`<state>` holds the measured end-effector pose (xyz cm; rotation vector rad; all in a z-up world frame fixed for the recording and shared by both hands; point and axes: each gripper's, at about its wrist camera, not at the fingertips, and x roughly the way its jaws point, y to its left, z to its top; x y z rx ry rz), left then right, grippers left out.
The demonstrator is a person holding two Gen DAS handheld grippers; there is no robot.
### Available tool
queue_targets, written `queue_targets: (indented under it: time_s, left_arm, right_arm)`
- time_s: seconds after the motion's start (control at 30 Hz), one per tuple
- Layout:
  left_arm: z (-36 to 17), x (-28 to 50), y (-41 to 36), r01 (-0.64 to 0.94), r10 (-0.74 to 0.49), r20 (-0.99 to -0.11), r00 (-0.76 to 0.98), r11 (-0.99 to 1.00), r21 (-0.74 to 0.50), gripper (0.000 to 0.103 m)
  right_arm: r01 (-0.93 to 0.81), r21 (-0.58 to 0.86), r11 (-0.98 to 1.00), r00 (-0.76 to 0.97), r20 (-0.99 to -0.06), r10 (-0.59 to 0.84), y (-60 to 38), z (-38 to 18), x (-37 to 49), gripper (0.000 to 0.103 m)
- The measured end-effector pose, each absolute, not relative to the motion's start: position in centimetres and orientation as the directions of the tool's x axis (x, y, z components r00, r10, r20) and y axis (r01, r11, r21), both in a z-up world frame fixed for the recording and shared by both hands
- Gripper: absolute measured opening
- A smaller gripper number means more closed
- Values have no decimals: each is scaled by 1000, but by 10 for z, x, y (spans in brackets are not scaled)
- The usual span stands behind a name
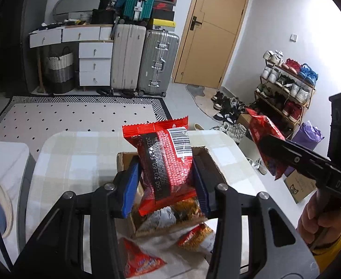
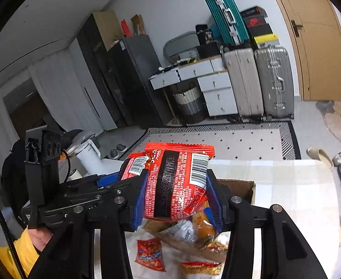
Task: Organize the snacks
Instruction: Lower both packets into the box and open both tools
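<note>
My left gripper (image 1: pixel 167 183) is shut on a red snack packet (image 1: pixel 168 162) with a barcode, held above an open cardboard box (image 1: pixel 211 160) that holds several snack packs. My right gripper (image 2: pixel 178 197) is shut on another red snack packet (image 2: pixel 177 181), also above the box (image 2: pixel 242 186). The right gripper and its packet (image 1: pixel 267 144) show at the right of the left wrist view. The left gripper and its packet (image 2: pixel 133 165) show at the left of the right wrist view.
The box stands on a checked table (image 1: pixel 77 153). Loose snack packets lie on the table in front of the box (image 1: pixel 140 260) (image 1: pixel 198 236) (image 2: pixel 150 253) (image 2: pixel 201 267). Beyond lie a rug (image 1: pixel 77 116), suitcases (image 1: pixel 144 60) and a shoe rack (image 1: pixel 286 86).
</note>
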<state>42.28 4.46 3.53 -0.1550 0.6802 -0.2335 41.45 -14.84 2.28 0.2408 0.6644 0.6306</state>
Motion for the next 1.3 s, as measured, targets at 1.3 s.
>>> queue_targets:
  time_s: [1.3]
  left_arm:
    - [-57,520,7,165,-215,-742,634,976,-141,44]
  right_arm:
    - [-362,373,854,529,-672,518,-128,-74,474,51]
